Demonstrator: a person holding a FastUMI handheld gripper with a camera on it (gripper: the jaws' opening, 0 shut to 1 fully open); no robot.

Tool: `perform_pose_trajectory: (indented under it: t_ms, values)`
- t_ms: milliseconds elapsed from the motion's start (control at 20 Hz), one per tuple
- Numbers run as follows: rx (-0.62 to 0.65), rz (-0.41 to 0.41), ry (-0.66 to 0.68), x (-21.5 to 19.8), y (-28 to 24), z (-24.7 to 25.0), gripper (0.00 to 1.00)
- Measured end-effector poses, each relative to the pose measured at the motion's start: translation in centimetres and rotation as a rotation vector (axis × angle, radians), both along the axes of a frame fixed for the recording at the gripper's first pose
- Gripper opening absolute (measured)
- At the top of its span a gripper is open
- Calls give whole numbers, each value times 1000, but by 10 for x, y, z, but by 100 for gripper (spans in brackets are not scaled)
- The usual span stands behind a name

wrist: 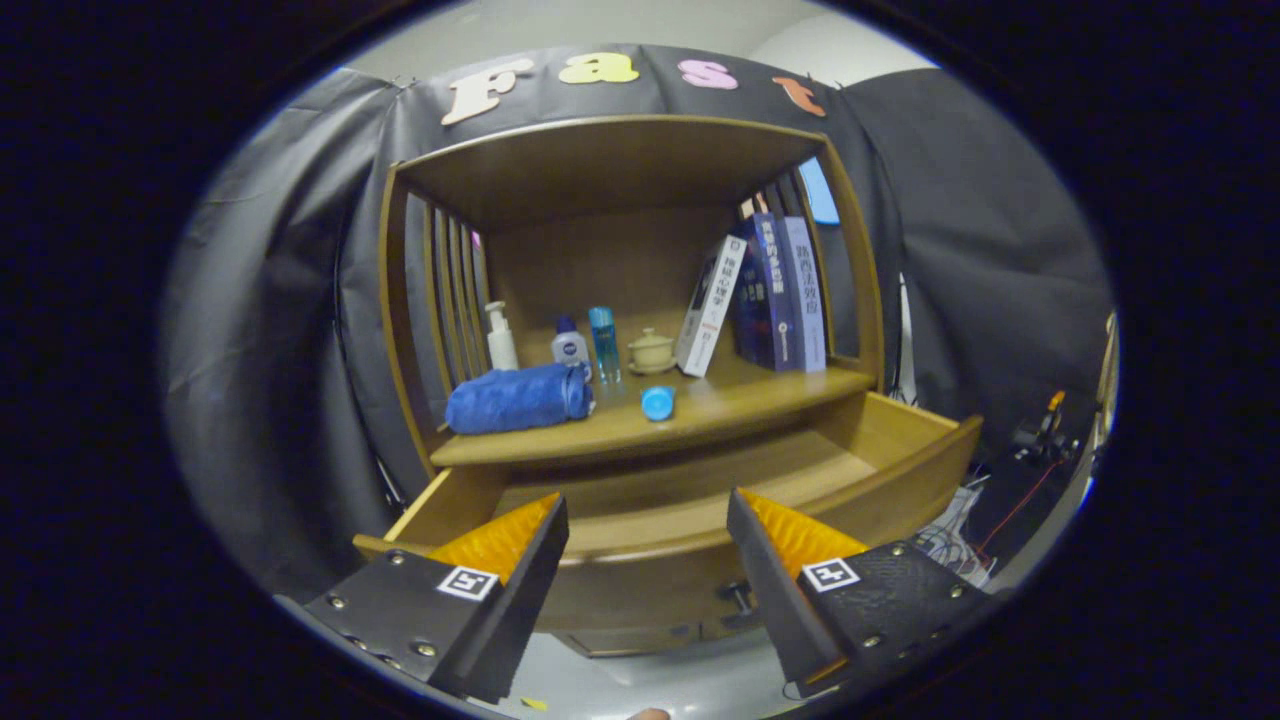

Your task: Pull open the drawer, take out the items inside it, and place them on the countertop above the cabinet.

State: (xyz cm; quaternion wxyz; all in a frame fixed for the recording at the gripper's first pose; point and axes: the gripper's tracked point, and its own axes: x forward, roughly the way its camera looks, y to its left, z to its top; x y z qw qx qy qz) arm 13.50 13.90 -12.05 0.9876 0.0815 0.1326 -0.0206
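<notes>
Hand-held gripper point(648, 520) hangs in front of the wooden cabinet point(860, 300), fingers spread wide apart, nothing between them. Both fingertips sit just before the front panel of the drawer point(900, 470).

Drawer pulled well out below the bench point(740, 395). Visible part of the drawer floor is bare wood; the near strip behind the front panel is hidden, so cannot tell whether anything lies there. Small dark knob point(738, 596) on the drawer front, low between the fingers, nearer the right one.

On the bench, under the cabinet's top board:
- rolled blue towel point(518, 398) lying at the left, near the front edge
- white pump bottle point(500, 338) upright behind the towel, by the slatted side wall
- short white bottle with dark cap point(570, 344), then a slim clear blue bottle point(604, 343), upright, side by side
- small cream lidded cup on a saucer point(651, 351) further right, toward the back
- small blue round object point(657, 403) lying alone near the front edge, about mid-bench
- row of books point(775, 295) at the right; the leftmost white one point(710, 305) leans against the others.

Tangle of cables point(950, 530) on the floor right of the drawer.
</notes>
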Motion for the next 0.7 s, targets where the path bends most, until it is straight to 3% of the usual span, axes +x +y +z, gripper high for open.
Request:
perform_pose_trajectory:
  t_ms: [700]
  values:
    - [82, 13, 69, -15, -4, -55, 95]
